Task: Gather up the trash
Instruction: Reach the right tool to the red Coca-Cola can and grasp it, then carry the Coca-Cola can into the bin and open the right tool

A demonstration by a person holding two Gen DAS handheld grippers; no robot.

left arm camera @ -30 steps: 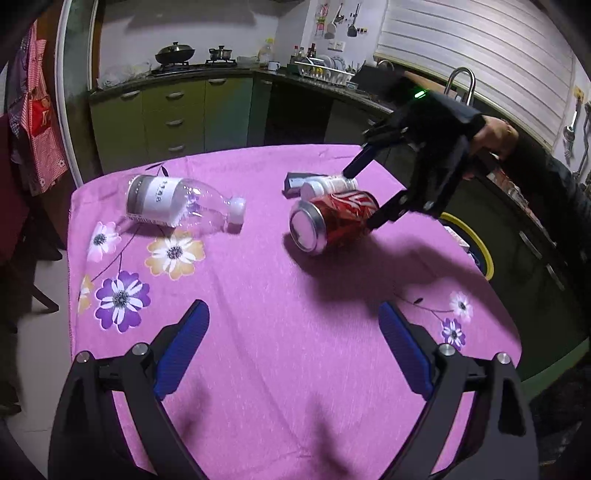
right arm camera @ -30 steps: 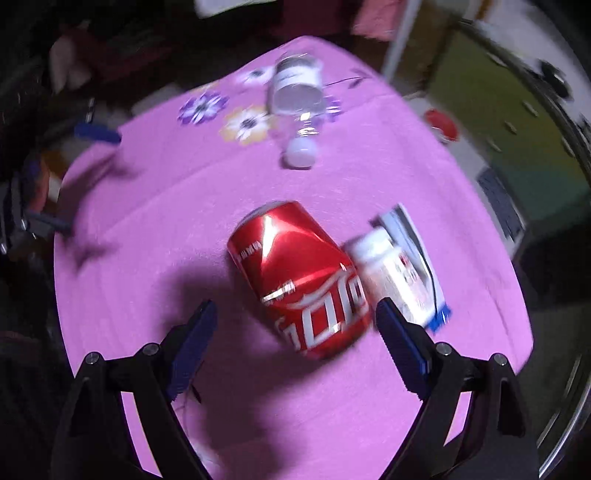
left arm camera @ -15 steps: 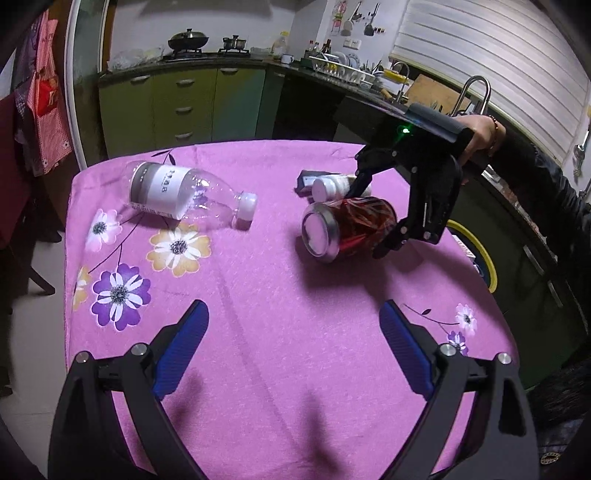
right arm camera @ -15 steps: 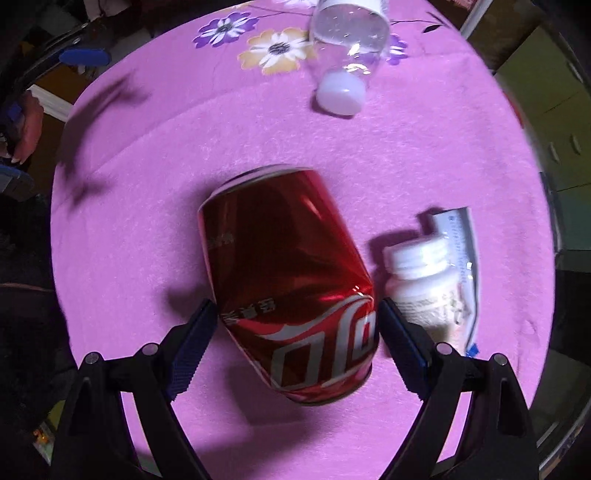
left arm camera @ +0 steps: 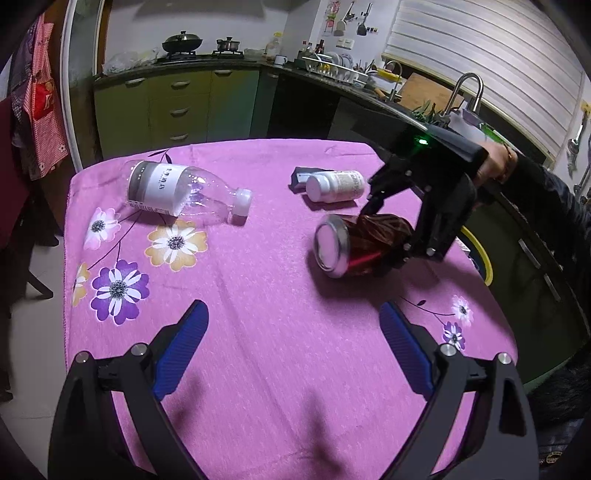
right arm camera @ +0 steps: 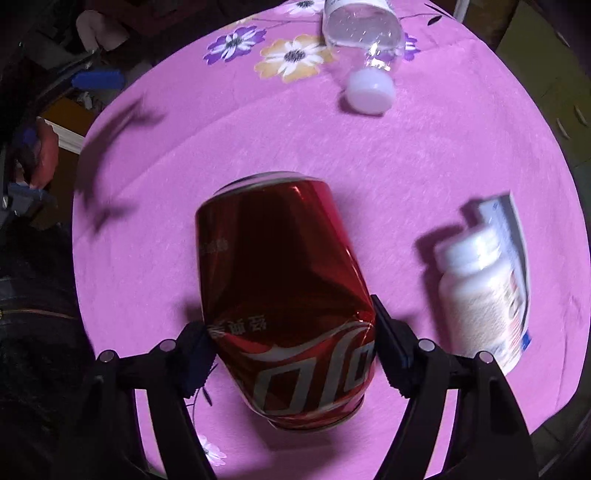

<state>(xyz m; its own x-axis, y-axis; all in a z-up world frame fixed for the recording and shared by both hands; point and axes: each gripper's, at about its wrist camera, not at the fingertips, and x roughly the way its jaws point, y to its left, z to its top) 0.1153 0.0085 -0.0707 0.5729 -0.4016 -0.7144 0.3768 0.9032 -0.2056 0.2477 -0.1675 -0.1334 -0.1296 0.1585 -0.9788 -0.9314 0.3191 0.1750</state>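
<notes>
The right gripper (right arm camera: 291, 343) has come down over the red can (right arm camera: 284, 302), which lies on its side on the pink tablecloth (right arm camera: 229, 155), and its jaws have just been closing: both pads now press the can's flanks near its base end, and the wall looks creased inward between them, so the can is gripped across its width, the natural hold for a round thing that would otherwise roll. The can's top points away from the jaws. Just outside the right-hand jaw lies a white pill bottle (right arm camera: 480, 295) on a flat packet; farther ahead is a clear plastic bottle (right arm camera: 364, 33). The left gripper (left arm camera: 291, 354) hangs over bare cloth with its jaws wide apart and nothing between them, probably waiting. Whether the can has left the cloth is unclear.
</notes>
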